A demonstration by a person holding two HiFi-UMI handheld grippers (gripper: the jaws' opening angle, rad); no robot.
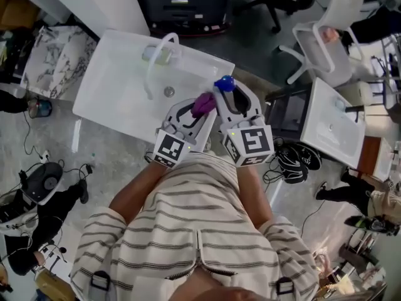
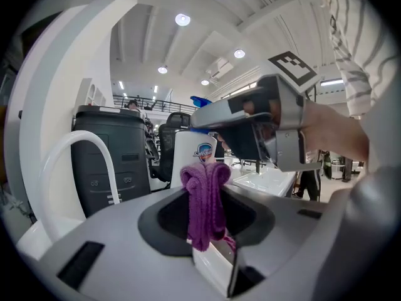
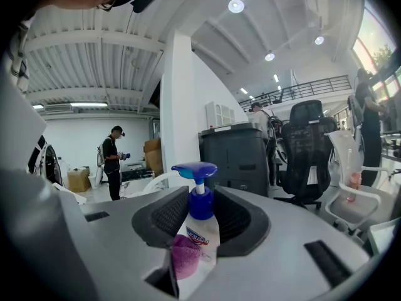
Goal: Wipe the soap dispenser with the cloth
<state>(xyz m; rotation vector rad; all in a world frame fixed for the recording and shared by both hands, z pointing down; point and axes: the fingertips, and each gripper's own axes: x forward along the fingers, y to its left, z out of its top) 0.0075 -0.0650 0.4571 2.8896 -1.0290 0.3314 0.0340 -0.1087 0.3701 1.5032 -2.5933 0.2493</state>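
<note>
The soap dispenser (image 1: 224, 84), a white bottle with a blue pump, is held above the white sink (image 1: 106, 86) by my right gripper (image 1: 229, 96), which is shut on it. In the right gripper view the bottle (image 3: 202, 231) stands upright between the jaws, and the purple cloth (image 3: 185, 256) presses on its lower left side. My left gripper (image 1: 199, 110) is shut on the bunched purple cloth (image 1: 203, 104). In the left gripper view the cloth (image 2: 205, 199) hangs folded between the jaws, just in front of the bottle (image 2: 193, 155).
A curved white faucet (image 1: 156, 58) rises at the sink's far side, left of both grippers. A black cabinet (image 1: 182, 5) stands behind the sink. A second white sink (image 1: 329, 124) and a white chair (image 1: 319, 49) are at the right. Cables and gear lie on the floor at the left.
</note>
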